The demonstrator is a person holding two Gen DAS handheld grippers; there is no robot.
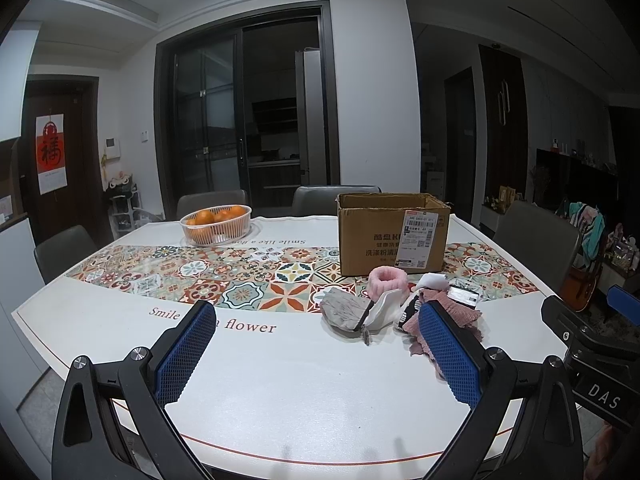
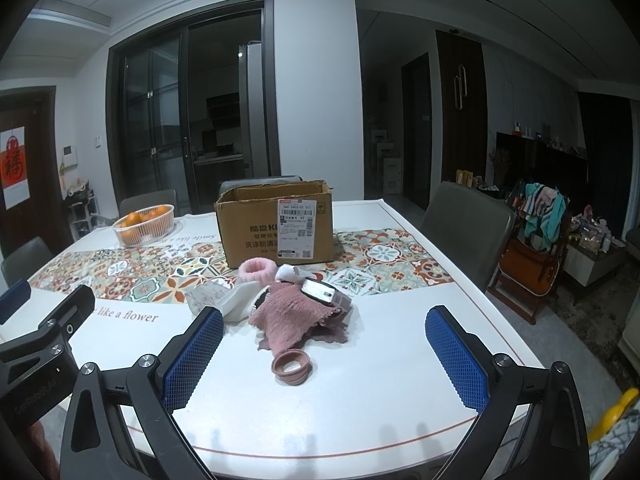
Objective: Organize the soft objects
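While both the left gripper [image 1: 316,360] and right gripper [image 2: 324,356] hover wide apart and empty, the dusty-pink knitted cloth [image 2: 294,320] lies before the open cardboard box [image 2: 276,226]; pinch a bunched fold, not its edge.

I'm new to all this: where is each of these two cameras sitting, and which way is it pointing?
Left wrist view: rides on the left gripper, looking forward across the table; its open jaws frame the view, and the right gripper shows at the right edge.
Right wrist view: rides on the right gripper, aimed at the pink cloth; jaws open, left gripper at the left edge.
Shared: cardboard box, basket of oranges, pile of soft things.
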